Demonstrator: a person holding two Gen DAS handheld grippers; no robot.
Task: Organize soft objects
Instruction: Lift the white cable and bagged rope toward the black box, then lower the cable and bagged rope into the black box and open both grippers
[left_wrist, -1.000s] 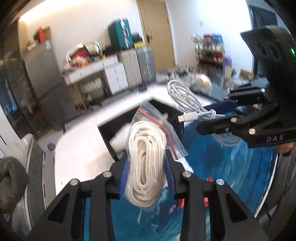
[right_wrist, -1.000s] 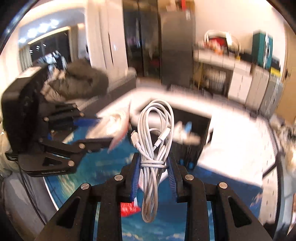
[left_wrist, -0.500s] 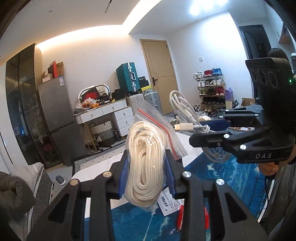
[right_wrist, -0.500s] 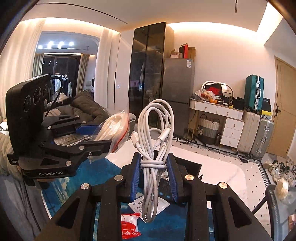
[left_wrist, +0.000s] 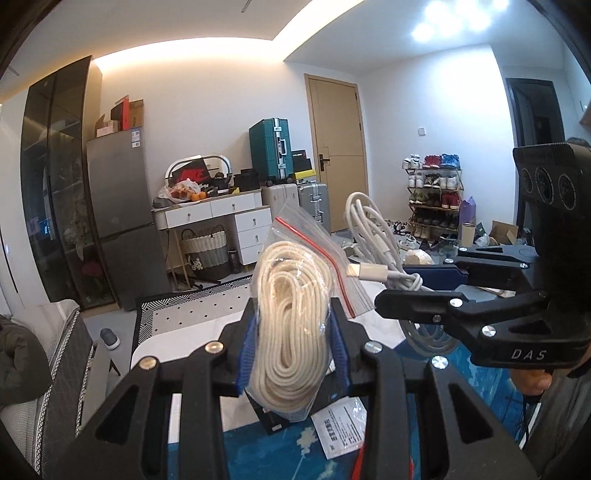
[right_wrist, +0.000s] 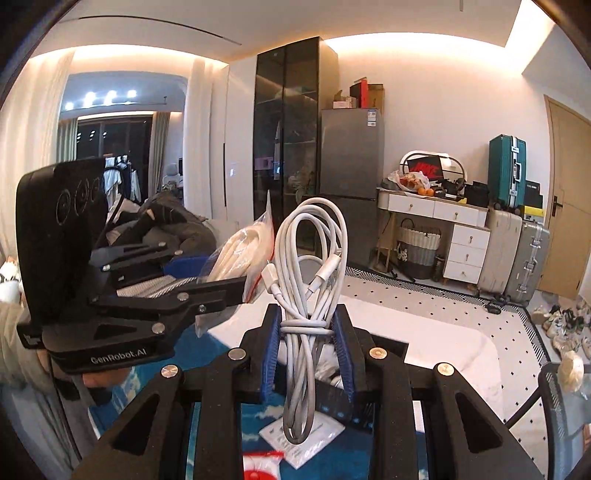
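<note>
My left gripper (left_wrist: 293, 341) is shut on a clear zip bag of coiled cream rope (left_wrist: 291, 317) and holds it up in the air. My right gripper (right_wrist: 306, 341) is shut on a bundled white charging cable (right_wrist: 308, 280), also held up. In the left wrist view the right gripper (left_wrist: 424, 284) sits to the right with the cable (left_wrist: 373, 236). In the right wrist view the left gripper (right_wrist: 221, 275) sits to the left with the bag (right_wrist: 240, 254). The two grippers are side by side, close together.
Below lies a blue patterned mat (left_wrist: 314, 454) with a white paper slip (left_wrist: 341, 424), a red packet (right_wrist: 260, 467) and a black box (right_wrist: 332, 400). Beyond are a white table surface (right_wrist: 424, 339), a sofa (left_wrist: 55, 369), a fridge and drawers.
Both grippers have lifted and tilted up with their loads; the views swung from the table and black box to the room. The grips have not changed.
</note>
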